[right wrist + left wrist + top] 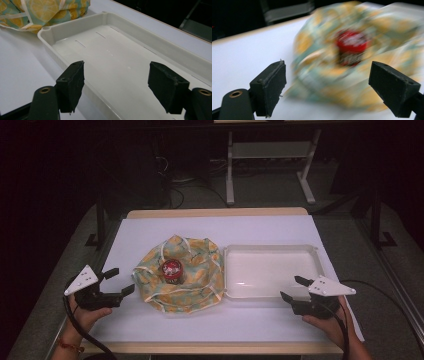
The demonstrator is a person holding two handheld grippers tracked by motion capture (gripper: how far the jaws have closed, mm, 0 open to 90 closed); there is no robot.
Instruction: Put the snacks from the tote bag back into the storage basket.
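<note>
White tabletop [150,227] – wood-edged; dim room, seemingly desk frame [270,160] behind.

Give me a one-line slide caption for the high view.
Two open grippers, left gripper and right gripper, flank a red-lidded jar on a lemon-print cloth beside a white tray.

cloth [352,62] and red jar [351,45] — motion-blurred

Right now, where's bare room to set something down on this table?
The white tray is empty inside. Bare white table runs along the near edge between the left gripper and right gripper. Crowded at centre: lemon-print cloth with the red-lidded jar, touching the tray.
</note>
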